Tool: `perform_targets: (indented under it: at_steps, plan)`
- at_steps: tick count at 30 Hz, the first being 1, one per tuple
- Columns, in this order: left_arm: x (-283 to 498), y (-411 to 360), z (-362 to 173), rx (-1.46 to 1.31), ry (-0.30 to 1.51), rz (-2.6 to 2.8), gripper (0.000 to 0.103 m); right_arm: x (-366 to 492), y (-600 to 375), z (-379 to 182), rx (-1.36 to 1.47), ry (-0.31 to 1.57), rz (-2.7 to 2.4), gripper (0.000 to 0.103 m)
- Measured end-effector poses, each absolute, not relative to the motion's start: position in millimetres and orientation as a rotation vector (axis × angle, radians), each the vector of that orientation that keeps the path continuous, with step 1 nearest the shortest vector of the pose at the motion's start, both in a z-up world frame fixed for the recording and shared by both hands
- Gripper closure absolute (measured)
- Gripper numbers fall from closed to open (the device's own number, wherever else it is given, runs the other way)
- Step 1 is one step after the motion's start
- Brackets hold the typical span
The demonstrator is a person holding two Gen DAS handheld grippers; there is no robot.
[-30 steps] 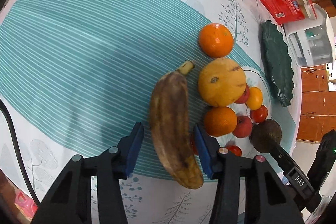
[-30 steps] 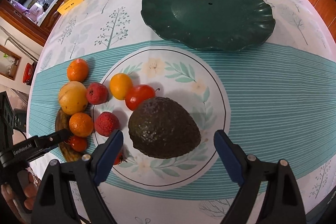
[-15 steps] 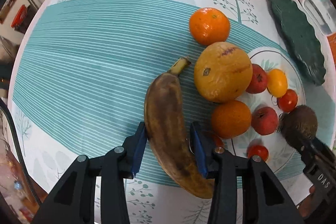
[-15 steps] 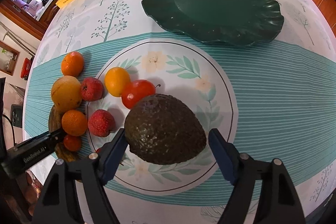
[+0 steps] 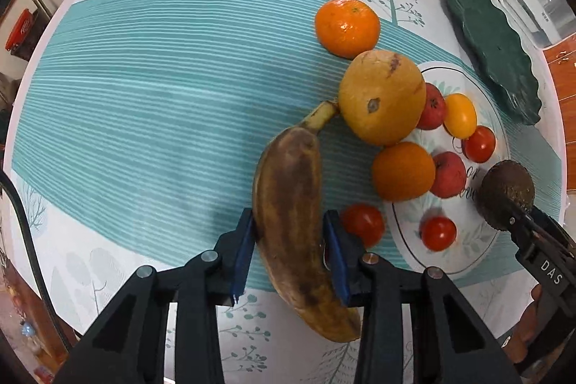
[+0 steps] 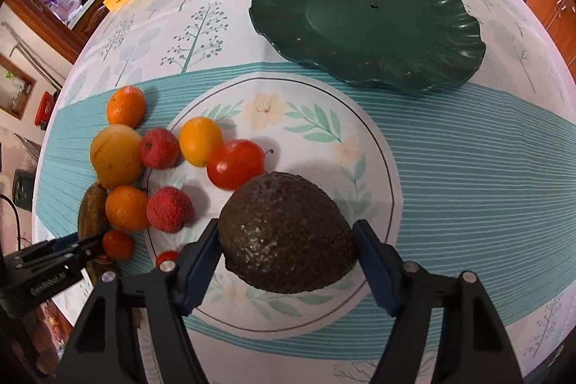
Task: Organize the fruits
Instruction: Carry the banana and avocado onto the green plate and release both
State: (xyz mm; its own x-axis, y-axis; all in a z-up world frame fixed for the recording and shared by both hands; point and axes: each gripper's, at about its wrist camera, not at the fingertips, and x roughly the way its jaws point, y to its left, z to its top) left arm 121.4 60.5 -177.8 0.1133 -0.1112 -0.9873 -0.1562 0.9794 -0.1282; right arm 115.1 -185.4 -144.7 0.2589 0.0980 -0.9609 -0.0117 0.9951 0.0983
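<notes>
**Both grippers close on fruit at the same moment**

Left wrist view shows the left gripper with its blue pads pressed against both sides of the overripe banana, which lies on the teal striped cloth just beside the floral plate. A second ago those jaws stood well clear of the banana; they have just been closing, and now they pinch it near its lower half. Its stem end points at the large yellow fruit.

In the right wrist view, the right gripper has also just been closing, around the avocado on the floral plate. The left pad touches the avocado's skin; the right pad sits at its edge, and contact there looks likely, though I cannot be sure the grip is firm.

Nearby, tangerines, lychees and small tomatoes sit clustered along the plate's left rim. The green scalloped dish beyond the plate holds nothing.

My reading: the approach step is over for both hands, and each fruit appears ready to be lifted and sorted, perhaps onto the green dish. The soft banana may bruise or slip if squeezed harder.
</notes>
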Motion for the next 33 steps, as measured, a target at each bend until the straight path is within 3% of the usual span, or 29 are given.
perform_targets:
  at_steps: [20,33]
  plan:
    - [123,15,-91,-0.101,1.341,-0.149,0.069,93,-212,-100,0.129,1.212,0.073,0.031]
    - [205,-75,-33,0.049,1.204,-0.342,0.069,145,-263,-40,0.158,1.057,-0.036,0.031]
